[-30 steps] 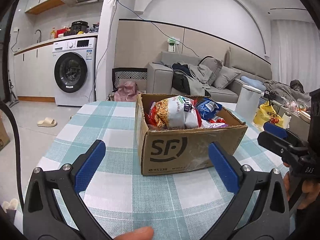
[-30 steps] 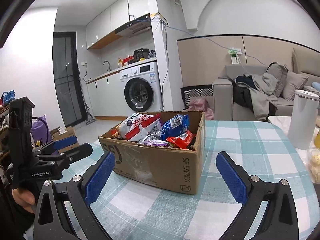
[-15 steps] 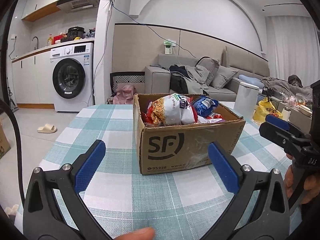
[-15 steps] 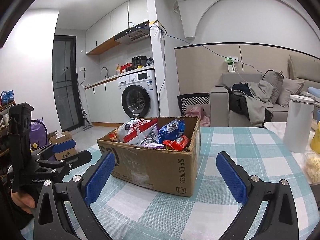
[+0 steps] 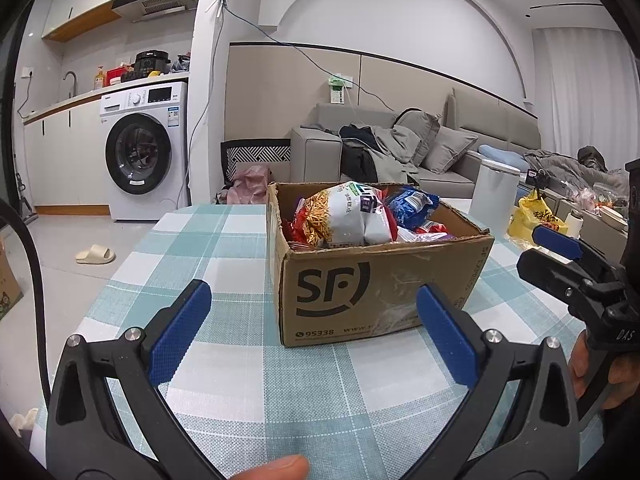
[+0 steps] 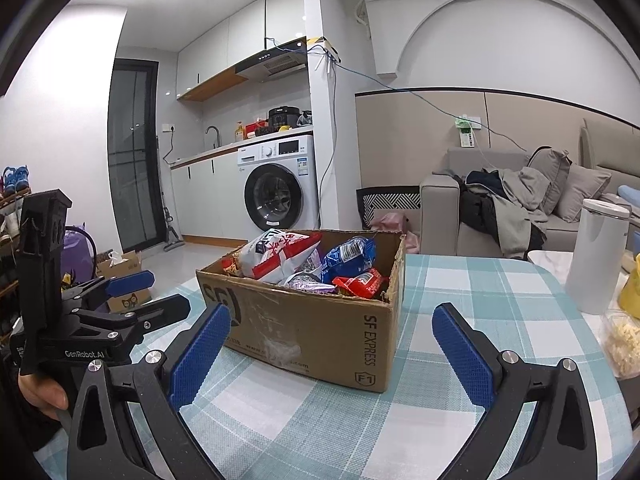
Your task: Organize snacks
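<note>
Snacks filled the cardboard box (image 5: 380, 288) that stood on the counter (image 5: 248, 376), just ahead of the left tongs (image 5: 312, 332) and slightly to their right; from the right tongs (image 6: 332, 348) the box (image 6: 316, 332) lay ahead and slightly to the left. The counter wore a teal and white checked cloth. Beyond it were one washing machine (image 5: 144, 152) under a kitchen worktop, a grey sofa (image 5: 400, 152) piled with clothes and cushions, and one beige slipper (image 5: 96, 256) on the floor.

The box was open at the top. At least four packets showed in it: a large white and red bag (image 5: 344, 216), a blue bag (image 5: 412, 204), a small red packet (image 6: 360, 282) and a purple one (image 6: 310, 282); more lay half hidden beneath. One white lidded canister (image 6: 596, 256) stood at the counter's far edge, right of the right tongs.

Both pairs of tongs were spread wide apart, holding nothing, clear of the box. The right tongs (image 5: 560, 256) appeared at the right edge of the left view, also apart.
</note>
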`<state>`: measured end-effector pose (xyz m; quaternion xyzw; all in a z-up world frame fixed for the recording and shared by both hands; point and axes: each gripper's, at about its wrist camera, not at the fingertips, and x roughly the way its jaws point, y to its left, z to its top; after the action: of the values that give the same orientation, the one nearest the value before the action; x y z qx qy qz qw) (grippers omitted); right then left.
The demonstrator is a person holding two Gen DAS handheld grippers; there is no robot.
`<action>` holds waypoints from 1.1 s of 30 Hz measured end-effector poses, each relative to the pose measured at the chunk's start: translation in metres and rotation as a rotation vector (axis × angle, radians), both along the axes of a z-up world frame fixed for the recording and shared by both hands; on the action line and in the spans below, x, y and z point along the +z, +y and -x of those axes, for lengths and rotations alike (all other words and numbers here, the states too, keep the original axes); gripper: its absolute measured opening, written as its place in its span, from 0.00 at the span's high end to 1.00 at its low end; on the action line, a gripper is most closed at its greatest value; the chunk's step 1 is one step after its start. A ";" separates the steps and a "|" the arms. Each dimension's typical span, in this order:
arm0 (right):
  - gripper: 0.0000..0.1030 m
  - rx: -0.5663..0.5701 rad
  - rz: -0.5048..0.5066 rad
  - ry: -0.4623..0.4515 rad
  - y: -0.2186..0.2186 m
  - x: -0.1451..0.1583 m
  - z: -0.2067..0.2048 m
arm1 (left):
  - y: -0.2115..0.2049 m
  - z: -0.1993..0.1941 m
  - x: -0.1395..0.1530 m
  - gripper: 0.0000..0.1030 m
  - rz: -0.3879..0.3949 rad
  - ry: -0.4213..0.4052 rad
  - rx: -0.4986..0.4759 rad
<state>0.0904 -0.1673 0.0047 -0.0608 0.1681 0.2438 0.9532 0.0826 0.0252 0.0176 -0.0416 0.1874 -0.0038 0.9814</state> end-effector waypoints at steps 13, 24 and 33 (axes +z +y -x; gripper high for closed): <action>0.00 0.003 -0.002 0.006 0.000 -0.002 -0.003 | -0.001 0.000 0.000 0.01 0.001 0.002 0.000; 0.00 0.003 0.001 0.007 0.000 -0.003 -0.003 | -0.001 0.000 0.001 0.01 0.002 0.003 -0.001; 0.00 0.005 -0.001 0.008 0.001 -0.003 -0.002 | -0.001 0.000 0.001 0.01 0.001 0.004 -0.001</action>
<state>0.0927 -0.1665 0.0014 -0.0600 0.1716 0.2465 0.9520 0.0827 0.0246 0.0181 -0.0420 0.1892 -0.0042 0.9810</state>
